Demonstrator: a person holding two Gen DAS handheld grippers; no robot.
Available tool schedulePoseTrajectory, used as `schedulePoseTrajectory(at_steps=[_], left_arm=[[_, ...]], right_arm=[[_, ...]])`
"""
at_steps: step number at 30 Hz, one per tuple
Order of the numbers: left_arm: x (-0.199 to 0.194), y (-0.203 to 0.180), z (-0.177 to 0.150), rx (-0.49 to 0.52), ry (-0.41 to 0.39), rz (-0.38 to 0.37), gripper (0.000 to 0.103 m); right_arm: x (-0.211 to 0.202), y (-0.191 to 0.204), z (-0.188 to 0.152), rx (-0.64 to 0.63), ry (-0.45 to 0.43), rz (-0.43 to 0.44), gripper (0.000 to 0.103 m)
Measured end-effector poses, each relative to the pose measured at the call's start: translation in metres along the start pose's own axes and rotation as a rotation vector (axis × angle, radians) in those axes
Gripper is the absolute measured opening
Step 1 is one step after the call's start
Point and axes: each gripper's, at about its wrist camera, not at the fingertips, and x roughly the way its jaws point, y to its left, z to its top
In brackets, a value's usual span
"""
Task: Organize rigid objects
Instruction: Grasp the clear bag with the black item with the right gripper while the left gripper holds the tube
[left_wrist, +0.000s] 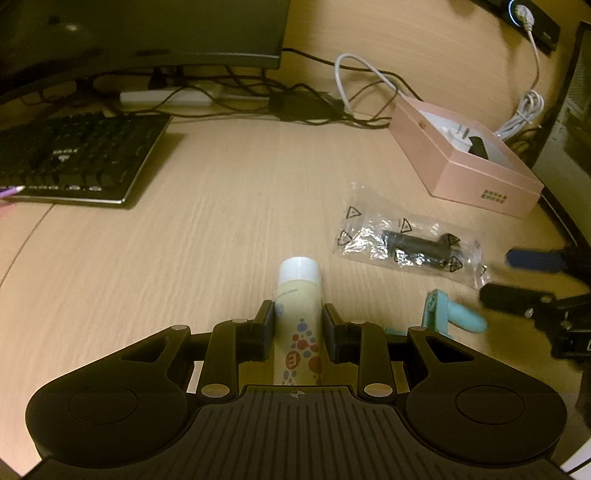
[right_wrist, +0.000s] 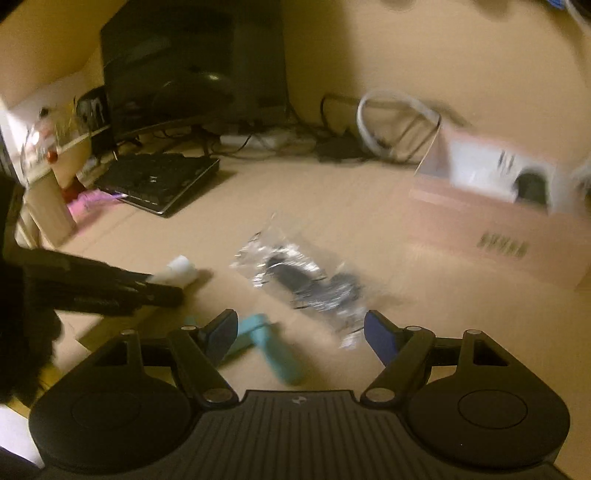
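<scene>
The left gripper has its jaws clamped on a cream bottle with a white cap, one pad pressed to each side of the body below the cap. The bottle points forward, cap end away from the camera, low over the wooden counter; whether it touches the surface cannot be told. In the right wrist view the same bottle shows at the left, held in that gripper.

The right gripper has its jaws wide apart with nothing between the blue pads; this view is blurred. Below and between them on the counter lies a small teal plastic piece, closer to the left pad.

In the left wrist view the teal piece lies just to the right of the held bottle. The right gripper shows at the right edge. Ahead of the teal piece lies a clear plastic bag with a dark part inside; the bag sits just ahead of the open jaws. Further back on the right stands an open pink box holding a white plug and a dark item. White cables lie coiled beside the box. At the far left sits a black keyboard in front of a monitor, with dark cables tangled behind.
</scene>
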Motion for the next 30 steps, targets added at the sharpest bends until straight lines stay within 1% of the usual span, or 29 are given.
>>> schedulePoseTrajectory(at_steps=[2, 3, 5, 6, 7, 8, 11, 12, 13, 16, 18, 20, 21, 22, 23, 24, 26, 28, 30], left_arm=[[0.001, -0.003, 0.0, -0.004, -0.002, 0.021, 0.031], [0.001, -0.005, 0.001, -0.01, 0.001, 0.036, 0.031], [0.003, -0.009, 0.004, 0.008, 0.017, 0.06, 0.031], [0.003, -0.011, 0.005, 0.018, 0.024, 0.07, 0.031], [0.004, -0.012, 0.006, 0.021, 0.028, 0.077, 0.031], [0.004, -0.012, 0.006, 0.021, 0.029, 0.082, 0.031], [0.004, -0.015, 0.004, 0.027, 0.019, 0.1, 0.031], [0.004, -0.016, 0.003, 0.031, 0.014, 0.105, 0.031], [0.003, -0.018, 0.002, 0.029, 0.007, 0.112, 0.031], [0.003, -0.018, 0.001, 0.023, -0.002, 0.116, 0.032], [0.004, -0.016, 0.003, 0.018, 0.003, 0.115, 0.031], [0.004, -0.016, 0.004, 0.018, 0.012, 0.115, 0.031], [0.004, -0.016, 0.005, 0.023, 0.015, 0.115, 0.031], [0.005, -0.017, 0.005, 0.03, 0.016, 0.114, 0.032], [0.004, -0.017, 0.004, 0.038, 0.015, 0.115, 0.032], [0.005, -0.017, 0.004, 0.044, 0.014, 0.114, 0.032], [0.004, -0.017, 0.003, 0.045, 0.014, 0.116, 0.032], [0.004, -0.016, 0.002, 0.048, 0.015, 0.113, 0.032], [0.002, -0.014, 0.002, 0.046, 0.016, 0.101, 0.032]], right_arm=[[-0.001, -0.01, 0.001, -0.023, -0.024, -0.016, 0.077], [0.002, -0.018, 0.003, -0.011, -0.032, -0.015, 0.074], [0.012, -0.036, 0.009, 0.052, -0.025, -0.014, 0.064], [0.019, -0.043, 0.011, 0.084, -0.012, -0.014, 0.056], [0.024, -0.051, 0.011, 0.113, -0.011, -0.006, 0.055], [0.029, -0.057, 0.011, 0.128, -0.02, -0.002, 0.055], [0.04, -0.059, 0.01, 0.06, 0.006, -0.056, 0.055], [0.042, -0.06, 0.008, 0.058, 0.019, -0.055, 0.055], [0.044, -0.061, 0.005, 0.063, 0.032, -0.047, 0.055], [0.038, -0.064, 0.001, 0.046, 0.034, -0.028, 0.055], [0.029, -0.067, 0.004, 0.044, 0.008, -0.005, 0.055], [0.02, -0.067, 0.01, 0.016, -0.025, 0.052, 0.056], [0.017, -0.064, 0.013, -0.017, -0.03, 0.091, 0.061], [0.016, -0.058, 0.016, -0.062, -0.031, 0.126, 0.068], [0.017, -0.052, 0.018, -0.099, -0.031, 0.146, 0.072], [0.02, -0.043, 0.021, -0.153, -0.028, 0.163, 0.073], [0.033, -0.028, 0.025, -0.238, -0.025, 0.15, 0.073], [0.056, -0.018, 0.03, -0.279, 0.013, 0.147, 0.074], [0.081, -0.012, 0.033, -0.293, 0.099, 0.151, 0.073]])
